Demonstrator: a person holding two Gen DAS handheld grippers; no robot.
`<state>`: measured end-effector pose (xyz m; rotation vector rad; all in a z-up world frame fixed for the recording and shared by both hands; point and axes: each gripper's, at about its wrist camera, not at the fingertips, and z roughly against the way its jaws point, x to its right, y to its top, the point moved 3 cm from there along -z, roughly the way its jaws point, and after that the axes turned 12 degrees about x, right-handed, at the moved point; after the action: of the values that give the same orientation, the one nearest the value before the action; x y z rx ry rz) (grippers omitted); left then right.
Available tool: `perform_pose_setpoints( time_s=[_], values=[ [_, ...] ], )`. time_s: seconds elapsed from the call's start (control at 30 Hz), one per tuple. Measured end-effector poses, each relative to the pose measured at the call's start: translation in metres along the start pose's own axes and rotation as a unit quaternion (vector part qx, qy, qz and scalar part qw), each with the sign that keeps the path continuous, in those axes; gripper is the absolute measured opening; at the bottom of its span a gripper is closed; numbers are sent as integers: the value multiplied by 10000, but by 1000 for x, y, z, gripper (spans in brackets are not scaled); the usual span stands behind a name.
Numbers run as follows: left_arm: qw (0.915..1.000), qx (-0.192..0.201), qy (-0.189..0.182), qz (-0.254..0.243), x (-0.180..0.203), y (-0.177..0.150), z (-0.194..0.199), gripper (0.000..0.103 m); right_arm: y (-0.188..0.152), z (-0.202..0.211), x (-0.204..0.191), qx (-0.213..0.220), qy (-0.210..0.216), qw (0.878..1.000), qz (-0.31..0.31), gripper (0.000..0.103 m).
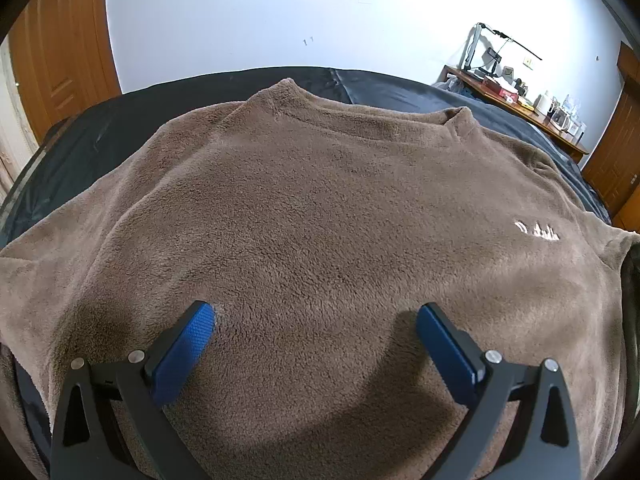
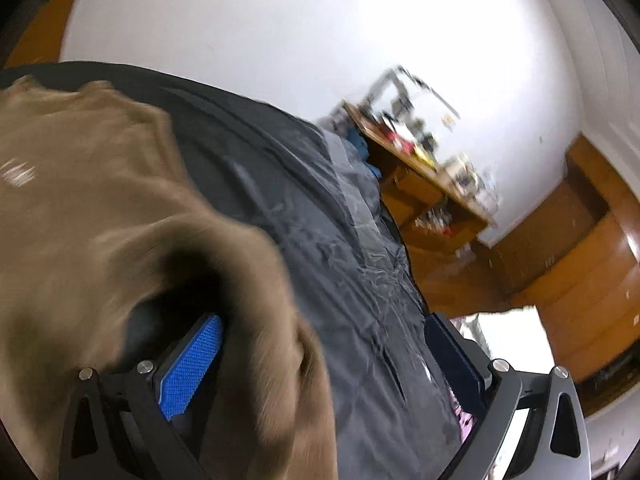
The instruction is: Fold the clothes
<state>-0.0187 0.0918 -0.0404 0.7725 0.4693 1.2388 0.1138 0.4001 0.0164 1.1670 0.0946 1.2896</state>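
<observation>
The left gripper [image 1: 314, 330] hung low over the near part of the brown fleece sweater [image 1: 320, 208], its two blue pads spread wide and nothing between them; I judged it was poised to press or pinch the hem, not yet gripping. The pads [image 1: 188, 350] were ribbed, rubbery-looking plates set in black hinged arms, and they threw soft shadows on the pile below. The right gripper [image 2: 324, 354] stood with its jaws apart too, one blue finger tucked under a lifted lobe of the same sweater at its right side, the other finger out over the dark sheet [image 2: 320, 220]. That bulge of cloth draped over the finger looked like a sleeve or side edge being scooped up for a fold, though the blur made it hard to say which. The sweater itself lay spread flat, front up, across the bed, hem near and collar [image 1: 360, 112] far, thick and plushy, with a small pale embroidered mark [image 1: 536, 232] toward the right chest. The sheet beneath was smooth, slightly shiny and creased. Farther off on the right stood a cluttered wooden desk [image 1: 516, 100] against the white wall [image 1: 280, 12], and a wooden door [image 1: 60, 52] at the far left
</observation>
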Motion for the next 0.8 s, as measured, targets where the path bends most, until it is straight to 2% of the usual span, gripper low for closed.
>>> perform_pose_setpoints(
  time_s=[0.03,0.13,0.2,0.27,0.33,0.4,0.53,0.63,0.8],
  values=[
    [10000,0,0,0,0,0,0,102,-2,20,-8,150,147,9998,74,102],
    [10000,0,-3,1,-1,0,0,102,-9,76,-47,605,1224,9905,169,102],
    [10000,0,-7,8,-1,0,0,102,-17,110,-81,846,2021,9750,361,102],
    [10000,-6,-7,7,-1,0,0,102,-30,134,-115,921,2565,9602,609,102],
    [10000,-41,19,-44,-1,-1,0,102,-44,141,-136,884,2665,9557,880,102],
    [9999,-89,71,-120,0,-1,1,102,-56,140,-141,927,2562,9578,914,102],
    [9996,-152,130,-192,-4,-7,8,102,-72,118,-111,658,2200,9726,357,102],
    [9997,-136,117,-144,-10,-11,13,102,-85,100,-91,432,2327,9710,-327,102],
    [9999,-99,78,-97,-16,-13,15,102,-95,100,-90,589,2173,9721,-665,102]
  ],
)
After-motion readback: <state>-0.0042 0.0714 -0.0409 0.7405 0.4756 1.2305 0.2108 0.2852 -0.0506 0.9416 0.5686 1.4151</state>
